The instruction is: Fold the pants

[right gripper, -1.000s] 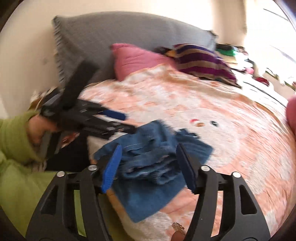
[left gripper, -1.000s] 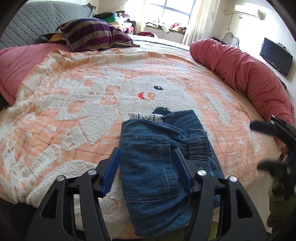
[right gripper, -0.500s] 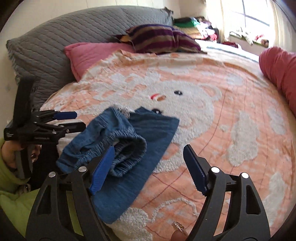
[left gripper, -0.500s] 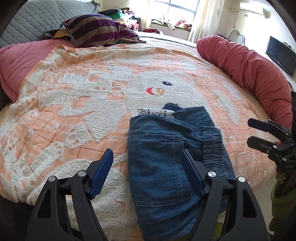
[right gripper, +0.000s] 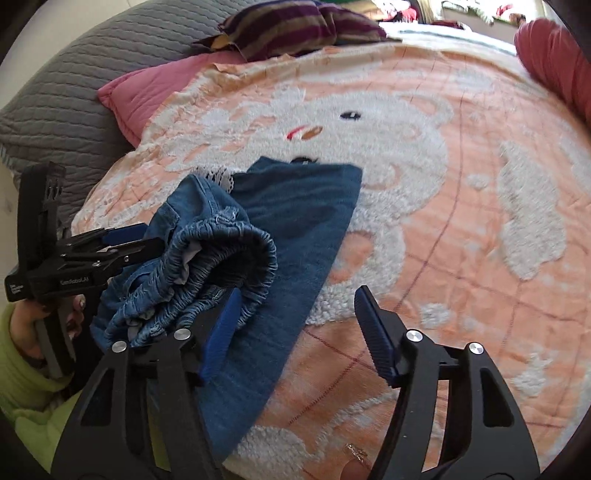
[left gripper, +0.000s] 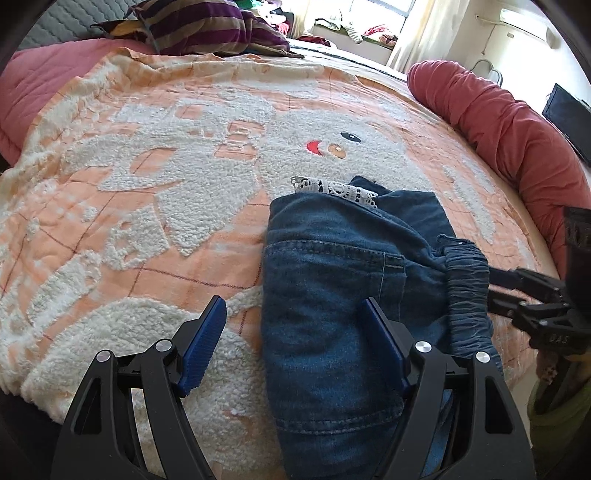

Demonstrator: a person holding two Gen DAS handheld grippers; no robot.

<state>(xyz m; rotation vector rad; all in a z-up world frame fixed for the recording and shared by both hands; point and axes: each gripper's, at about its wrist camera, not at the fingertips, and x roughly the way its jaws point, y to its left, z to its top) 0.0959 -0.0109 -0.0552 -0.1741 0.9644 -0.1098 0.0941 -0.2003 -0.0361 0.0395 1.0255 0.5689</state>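
Pants of dark blue denim lie folded into a thick bundle at the near edge of a bed, on an orange blanket with a fluffy white bear figure. A gathered elastic waistband sits on top of the bundle, and a strip of white lace trim pokes out at its far end.

The left gripper, black with ribbed blue pads, has its jaws spread wide over the near end of the bundle; one pad is above the denim, the other above the blanket, and neither pinches the cloth. In the right wrist view its fingers lie close beside the waistband side of the bundle. White lettering on its body is too small to read with certainty.

The right gripper is also spread wide and holds nothing, with one pad over the lower fold of denim and the other over the blanket. From the left wrist view it sits just beside the waistband at the right edge of the bed.

At the far edge of the bed are a purple striped pillow, a pink quilted pillow and a grey quilted cushion. A long red bolster runs along the right edge. A green sleeve covers the arm holding the left gripper.
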